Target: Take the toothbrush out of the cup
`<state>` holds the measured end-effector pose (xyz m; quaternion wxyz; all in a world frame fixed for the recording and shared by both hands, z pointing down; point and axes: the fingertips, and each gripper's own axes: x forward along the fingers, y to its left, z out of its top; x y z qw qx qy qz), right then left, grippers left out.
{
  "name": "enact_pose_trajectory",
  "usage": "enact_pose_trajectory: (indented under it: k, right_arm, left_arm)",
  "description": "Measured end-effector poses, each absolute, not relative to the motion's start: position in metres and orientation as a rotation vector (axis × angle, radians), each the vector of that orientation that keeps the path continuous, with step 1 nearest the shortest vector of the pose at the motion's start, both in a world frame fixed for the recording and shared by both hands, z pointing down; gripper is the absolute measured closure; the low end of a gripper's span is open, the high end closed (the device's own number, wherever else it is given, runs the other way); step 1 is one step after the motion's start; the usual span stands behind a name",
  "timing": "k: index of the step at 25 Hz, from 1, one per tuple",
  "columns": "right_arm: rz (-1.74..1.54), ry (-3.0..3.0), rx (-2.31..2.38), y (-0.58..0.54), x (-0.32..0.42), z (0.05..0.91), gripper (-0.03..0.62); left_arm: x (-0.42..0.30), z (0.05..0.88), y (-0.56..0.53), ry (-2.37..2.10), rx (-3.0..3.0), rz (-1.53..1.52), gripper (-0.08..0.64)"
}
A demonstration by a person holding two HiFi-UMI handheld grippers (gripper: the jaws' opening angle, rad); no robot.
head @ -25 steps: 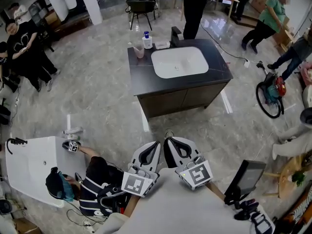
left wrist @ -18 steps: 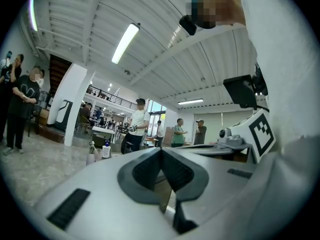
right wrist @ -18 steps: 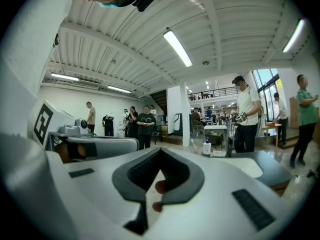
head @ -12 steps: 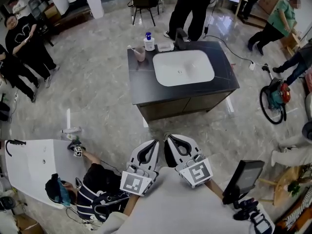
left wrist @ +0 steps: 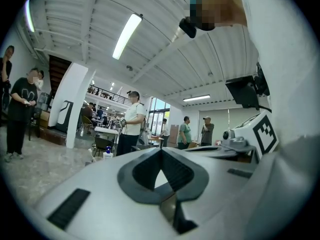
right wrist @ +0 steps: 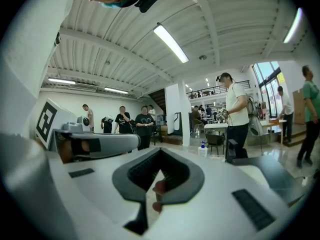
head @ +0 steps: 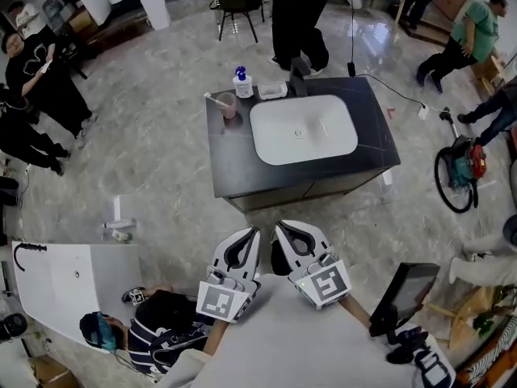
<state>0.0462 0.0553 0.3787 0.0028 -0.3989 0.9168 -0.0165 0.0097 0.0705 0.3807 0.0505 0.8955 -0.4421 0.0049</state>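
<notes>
A pink cup with a toothbrush leaning out of it stands at the far left corner of a dark vanity counter with a white sink. Both grippers are held close to my body, well short of the counter and pointing level toward it. The left gripper and the right gripper sit side by side, each shut and holding nothing. In the left gripper view the jaws meet at their tips; in the right gripper view the jaws meet too.
A blue-topped soap bottle, a soap dish and a black faucet line the counter's far edge. A person stands just behind it. Another person crouches at lower left beside a white basin. A dark screen stands at right.
Both grippers have travelled forward together toward the vanity counter, which now lies nearer and more central. The standing person behind it has shifted left. Both grippers stayed shut.
</notes>
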Motion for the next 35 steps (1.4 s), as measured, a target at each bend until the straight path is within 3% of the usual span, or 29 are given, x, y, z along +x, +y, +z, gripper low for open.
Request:
enact_pose_trajectory:
  k: [18,35]
  right_arm:
    - [-0.084,2.842,-1.243,-0.052,0.067,0.369,0.588]
    - [-0.144,2.833,-1.348,-0.095,0.003,0.38,0.588]
  left_arm:
    - [0.027,0.373,-0.037,-1.369,2.728,0.06,0.557]
    - [-0.037,0.368,-0.078,-1.313,2.612,-0.068,0.557]
